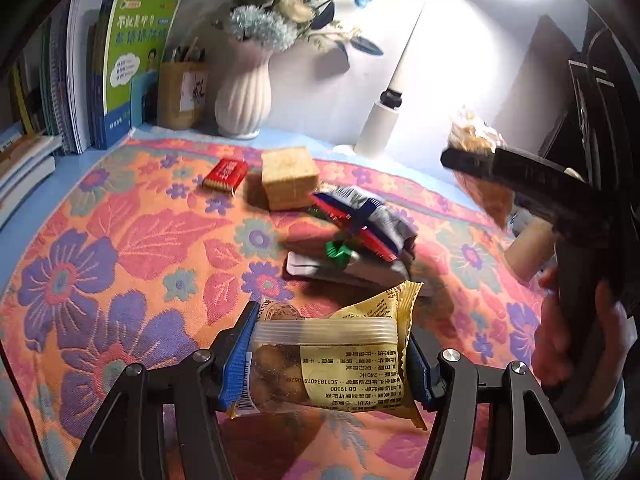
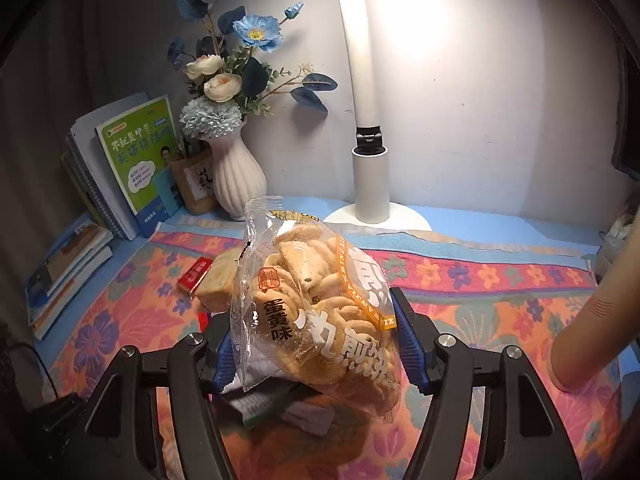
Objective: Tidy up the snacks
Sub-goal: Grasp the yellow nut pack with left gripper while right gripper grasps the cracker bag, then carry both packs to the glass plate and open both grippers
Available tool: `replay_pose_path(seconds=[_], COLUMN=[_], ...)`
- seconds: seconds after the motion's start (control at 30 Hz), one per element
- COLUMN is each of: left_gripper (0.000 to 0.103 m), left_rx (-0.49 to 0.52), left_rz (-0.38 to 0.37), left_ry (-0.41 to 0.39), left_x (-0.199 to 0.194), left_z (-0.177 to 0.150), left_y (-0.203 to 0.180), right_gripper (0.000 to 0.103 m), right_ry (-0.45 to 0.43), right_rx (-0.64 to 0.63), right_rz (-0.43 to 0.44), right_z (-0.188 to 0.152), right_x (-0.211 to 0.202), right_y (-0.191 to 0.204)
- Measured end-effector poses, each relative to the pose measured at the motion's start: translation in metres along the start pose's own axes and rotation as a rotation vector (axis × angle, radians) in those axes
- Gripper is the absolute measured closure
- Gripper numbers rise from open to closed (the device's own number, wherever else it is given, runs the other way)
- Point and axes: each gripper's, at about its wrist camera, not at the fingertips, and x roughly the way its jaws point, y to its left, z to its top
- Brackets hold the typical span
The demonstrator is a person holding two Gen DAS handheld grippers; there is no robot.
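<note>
The left gripper (image 1: 332, 364) pinches a yellow snack pack (image 1: 332, 360) between its blue pads, and the pack is lifted above the flowered cloth (image 1: 120, 240). The right gripper (image 2: 316, 344) pinches a clear bag of crackers (image 2: 320, 312), also raised above the cloth; in the left wrist view this bag (image 1: 474, 138) shows at the far right, blurred, at the tip of the black tool, with a hand (image 1: 576, 344) below it. On the cloth lie a red box (image 1: 226, 175), just beside it a stack of square biscuits (image 1: 289, 178), and nearer a small heap of mixed wrappers (image 1: 360, 236). Behind, near the wall, stand books (image 1: 132, 68), a white vase (image 1: 243, 100) with flowers and a white lamp (image 2: 370, 176)
</note>
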Motion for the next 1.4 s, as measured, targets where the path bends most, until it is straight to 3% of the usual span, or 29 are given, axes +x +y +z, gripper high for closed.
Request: replay_pose_path(seconds=[0.43, 0.7, 1.13, 1.4], left_gripper=[0.041, 0.041, 0.041, 0.041], left_rx=[0.098, 0.216, 0.348, 0.429], left_rz=[-0.03, -0.079, -0.232, -0.335], left_ry=[-0.077, -0.095, -0.066, -0.035], left_x=[-0.048, -0.052, -0.033, -0.013], left_z=[0.005, 0.005, 0.011, 0.01], left_y=[-0.061, -0.132, -0.247, -0.326], right_gripper=[0.039, 0.039, 0.039, 0.039], right_ry=[-0.12, -0.172, -0.191, -0.206], right_rx=[-0.074, -0.037, 0.151, 0.324], right_rz=[-0.248, -0.317, -0.408, -0.509], right_z=[-0.04, -0.054, -0.073, -0.089], right_x=[-0.105, -0.151, -0.204, -0.248], right_y=[-0.016, -0.051, -0.144, -0.23])
